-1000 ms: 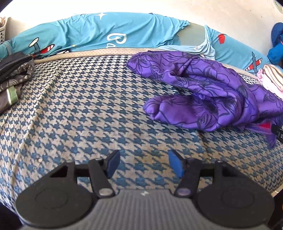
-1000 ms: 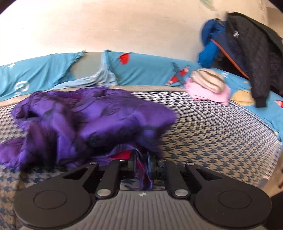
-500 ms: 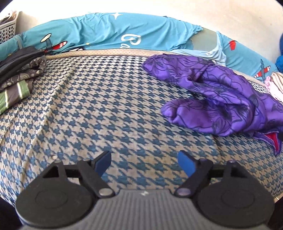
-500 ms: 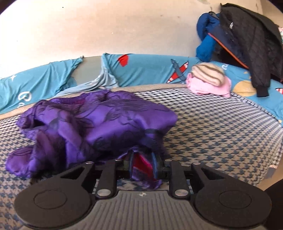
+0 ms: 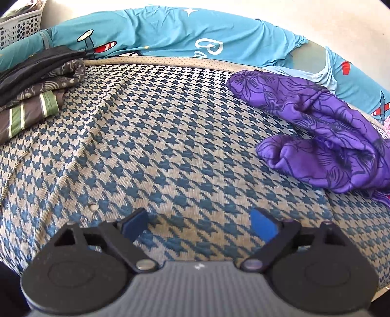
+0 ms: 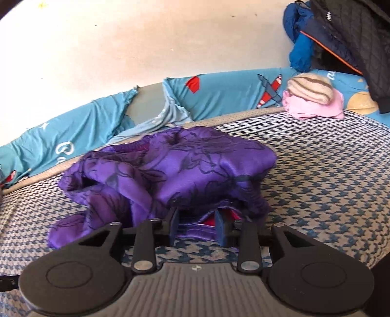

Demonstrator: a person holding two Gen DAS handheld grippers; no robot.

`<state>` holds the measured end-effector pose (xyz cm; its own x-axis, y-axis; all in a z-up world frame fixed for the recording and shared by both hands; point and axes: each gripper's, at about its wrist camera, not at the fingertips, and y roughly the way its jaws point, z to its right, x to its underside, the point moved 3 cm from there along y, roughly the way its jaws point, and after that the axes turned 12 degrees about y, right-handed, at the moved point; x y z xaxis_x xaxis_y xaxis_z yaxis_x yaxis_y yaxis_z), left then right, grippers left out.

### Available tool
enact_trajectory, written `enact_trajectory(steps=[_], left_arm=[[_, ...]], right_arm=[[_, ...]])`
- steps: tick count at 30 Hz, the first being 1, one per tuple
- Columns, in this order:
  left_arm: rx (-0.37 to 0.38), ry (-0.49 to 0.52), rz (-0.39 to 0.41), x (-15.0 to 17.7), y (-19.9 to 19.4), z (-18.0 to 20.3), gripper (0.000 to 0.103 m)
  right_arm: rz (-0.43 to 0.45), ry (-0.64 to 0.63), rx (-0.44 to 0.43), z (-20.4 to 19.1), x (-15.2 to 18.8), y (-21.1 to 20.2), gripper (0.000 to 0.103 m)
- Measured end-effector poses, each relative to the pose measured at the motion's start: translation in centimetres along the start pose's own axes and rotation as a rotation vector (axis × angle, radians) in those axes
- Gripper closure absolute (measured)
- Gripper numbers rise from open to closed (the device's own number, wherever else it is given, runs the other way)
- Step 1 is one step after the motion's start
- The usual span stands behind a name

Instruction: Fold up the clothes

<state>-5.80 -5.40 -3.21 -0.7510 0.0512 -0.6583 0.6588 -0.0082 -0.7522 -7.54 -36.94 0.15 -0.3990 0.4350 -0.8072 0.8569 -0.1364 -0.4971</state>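
- White perforated basket (image 5: 19,23): far ahead and to the left of the left tongs; something patterned shows over its rim, kind not discernible.
- Stack of folded clothes (image 5: 36,83): ahead-left of the left tongs, on the houndstooth bed cover (image 5: 158,136); dark pieces above a green-striped one.
- Left tongs (image 5: 199,225): fingers spread wide apart, holding nothing, over bare cover.
- Purple garment (image 5: 324,131): ahead-right of the left tongs, crumpled in a heap, apart from them.
- Right tongs (image 6: 198,225): fingers partly parted; the garment's (image 6: 170,170) near edge with red lining lies between them. Whether the pads press it cannot be told.
- Turquoise printed sheet (image 6: 226,95): beyond the garment, along the wall.
- Pink cloth with a striped knit piece on top (image 6: 313,101): far ahead-right of the right tongs.
- Dark quilted jacket (image 6: 353,41): hanging at far right, blue cloth behind it.
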Motion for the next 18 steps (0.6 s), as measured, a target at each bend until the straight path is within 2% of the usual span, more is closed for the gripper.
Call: enact_trajectory(steps=[9, 12, 16, 18], left_arm=[[-0.016, 0.027, -0.003, 0.1, 0.4, 0.7, 0.005], [-0.012, 0.02, -0.003, 0.1, 0.4, 0.6, 0.005], [-0.005, 0.015, -0.004, 0.1, 0.4, 0.4, 0.005], [-0.004, 0.015, -0.004, 0.1, 0.3, 0.4, 0.005]], right_arm=[[0.044, -0.136, -0.089, -2.6, 0.3, -0.9, 0.071], [0.031, -0.192, -0.116, -3.6, 0.5, -0.5, 0.071], [0.025, -0.32, -0.1, -5.2, 0.8, 0.5, 0.071], [0.039, -0.38, -0.094, -5.9, 1.0, 0.8, 0.065]])
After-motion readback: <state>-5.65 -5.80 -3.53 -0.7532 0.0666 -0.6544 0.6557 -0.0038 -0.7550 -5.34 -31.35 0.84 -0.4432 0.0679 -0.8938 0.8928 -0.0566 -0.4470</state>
